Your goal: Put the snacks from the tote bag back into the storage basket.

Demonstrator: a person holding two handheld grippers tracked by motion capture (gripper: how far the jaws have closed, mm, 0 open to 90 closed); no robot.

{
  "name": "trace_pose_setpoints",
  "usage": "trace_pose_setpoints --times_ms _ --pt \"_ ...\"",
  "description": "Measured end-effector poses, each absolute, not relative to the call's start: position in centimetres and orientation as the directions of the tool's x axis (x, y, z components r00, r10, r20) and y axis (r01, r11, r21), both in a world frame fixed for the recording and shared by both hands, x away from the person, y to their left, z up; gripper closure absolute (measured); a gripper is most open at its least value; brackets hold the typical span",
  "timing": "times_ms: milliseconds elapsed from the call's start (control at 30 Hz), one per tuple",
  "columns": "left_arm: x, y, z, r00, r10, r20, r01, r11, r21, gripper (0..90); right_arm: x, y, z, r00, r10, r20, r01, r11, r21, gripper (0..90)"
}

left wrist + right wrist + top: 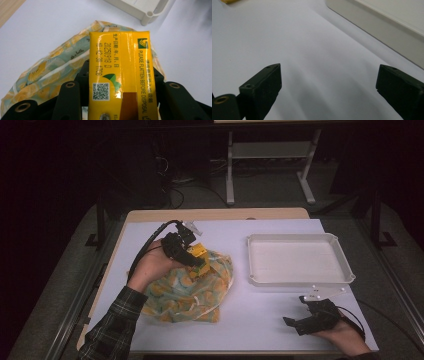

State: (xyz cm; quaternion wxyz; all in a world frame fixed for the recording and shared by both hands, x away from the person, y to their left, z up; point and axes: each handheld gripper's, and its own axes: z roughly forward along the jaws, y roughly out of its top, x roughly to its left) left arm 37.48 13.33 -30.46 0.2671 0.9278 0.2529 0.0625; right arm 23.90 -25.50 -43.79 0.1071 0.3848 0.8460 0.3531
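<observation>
White paper covers the table (pixel 165 330), a smooth matte sheet with a strip of pale wood showing at its far edge. At right on it sits a shallow rectangular white plastic tray (pixel 300 280) with rounded corners, nothing in it. Left of the tray lies a soft, crumpled drawstring bag (pixel 190 295), thin fabric printed with yellow lemon slices on pale green. Over the bag the left gripper (pixel 200 265) pinches a yellow drink carton (pixel 120 72), glossy, flat-sided and stiff, its black jaws pressing on both long sides. The step looks like lifting the carton clear of the bag toward the tray; it would go best with a steady, moderate squeeze and a straight rise, so loose fabric does not snag. Near the table's front edge the right gripper (pixel 300 322) rests idle, its jaws spread wide over bare paper.
</observation>
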Motion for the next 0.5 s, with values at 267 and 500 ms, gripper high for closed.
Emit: trace_pose_setpoints --times_ms 267,500 --pt "37.5 12.3 -29.9 0.881 0.472 -0.018 0.407 -0.740 0.535 52.7 23.9 -25.5 -43.8 -0.684 0.724 0.088 0.572 0.458 0.680 6.2" --pt "37.6 11.4 -29.7 0.891 0.453 -0.024 0.392 -0.744 0.540 52.7 23.9 -25.4 -43.8 -0.685 0.723 0.089 0.571 0.457 0.682 6.2"
